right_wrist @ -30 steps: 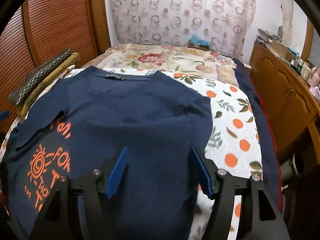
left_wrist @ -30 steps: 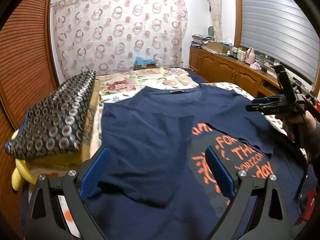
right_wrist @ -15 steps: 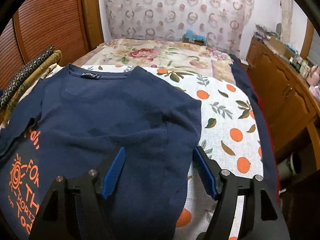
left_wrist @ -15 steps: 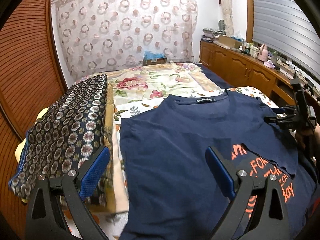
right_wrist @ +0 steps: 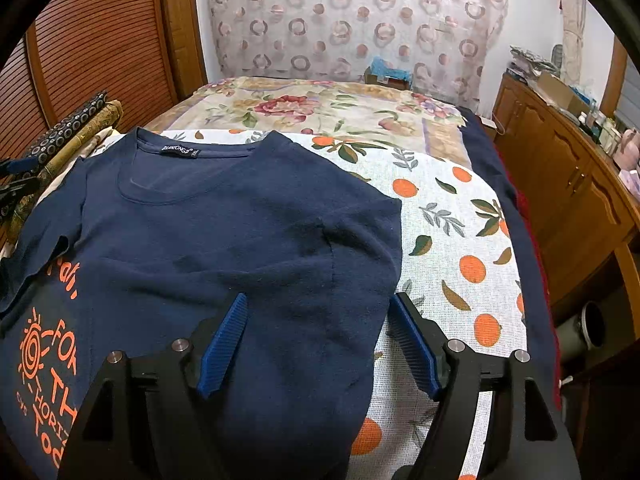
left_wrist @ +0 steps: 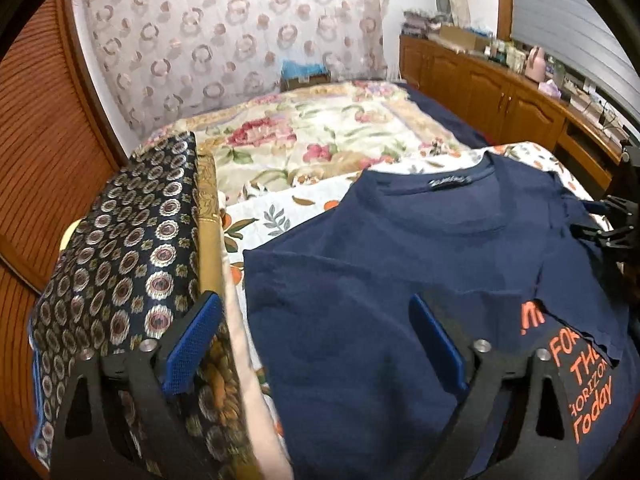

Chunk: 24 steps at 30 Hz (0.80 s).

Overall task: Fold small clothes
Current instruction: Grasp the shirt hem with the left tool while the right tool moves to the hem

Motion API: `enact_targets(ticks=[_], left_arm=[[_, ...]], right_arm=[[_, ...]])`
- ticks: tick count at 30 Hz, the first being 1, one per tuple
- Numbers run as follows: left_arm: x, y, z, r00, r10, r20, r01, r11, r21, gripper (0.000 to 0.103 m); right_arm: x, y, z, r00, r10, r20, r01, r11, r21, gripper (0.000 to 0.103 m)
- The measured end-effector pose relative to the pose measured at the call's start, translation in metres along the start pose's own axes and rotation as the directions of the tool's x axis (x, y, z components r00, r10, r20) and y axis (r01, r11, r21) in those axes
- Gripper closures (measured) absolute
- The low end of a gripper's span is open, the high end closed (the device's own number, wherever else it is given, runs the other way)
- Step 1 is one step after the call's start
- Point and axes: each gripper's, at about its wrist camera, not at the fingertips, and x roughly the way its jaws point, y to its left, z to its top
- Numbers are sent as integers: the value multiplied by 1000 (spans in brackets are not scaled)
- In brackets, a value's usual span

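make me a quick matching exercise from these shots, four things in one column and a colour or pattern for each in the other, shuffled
Things:
1. t-shirt
2. bedsheet
3. folded cloth
4. curtain

Looks:
A. dark with round medallions
B. navy with orange lettering
C. pale with pink rings
D. white with oranges and leaves

Pairs: 1-B, 2-D, 3-A, 4-C

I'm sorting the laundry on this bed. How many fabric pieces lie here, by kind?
Navy T-shirt with orange print: 1
Orange-fruit sheet: 1
Floral bedspread: 1
Folded patterned textiles stacked at the bed's edge: at least 2
Total: at least 5
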Motion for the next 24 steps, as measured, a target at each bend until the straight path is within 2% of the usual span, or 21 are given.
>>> enact_targets(ticks=[1, 4, 6, 7, 9, 16, 21, 24], left_arm=[[4, 2, 2, 1000, -3, -20, 3, 1000, -2, 25], [18, 10, 9, 997, -4, -77, 4, 1000, -2, 35], [25, 12, 13, 995, 6, -101, -5, 1000, 7, 49], [29, 13, 15, 993, 9, -117, -8, 1000, 10, 52], [37, 15, 18, 989, 21, -144, -19, 1000, 12, 55], [58, 12, 24, 975, 70, -213, -63, 997, 38, 55], [63, 15, 26, 976, 56, -213, -53, 998, 17, 63], [63, 17, 26, 977, 54, -204, -53, 999, 13, 64]], right_arm=[[0, 0, 0, 1000, 0, 0, 0, 1000, 0, 27], [0, -1, 0, 1000, 0, -1, 0, 1000, 0, 27], [0, -1, 0, 1000, 0, -1, 0, 1000, 1, 27], [0, -2, 0, 1000, 0, -1, 0, 1000, 1, 26], [0, -2, 0, 1000, 0, -1, 0, 1000, 1, 26], [0, -2, -1, 1000, 1, -1, -1, 1000, 1, 26], [0, -2, -1, 1000, 1, -1, -1, 1000, 0, 25], [0, -2, -1, 1000, 0, -1, 0, 1000, 0, 25]])
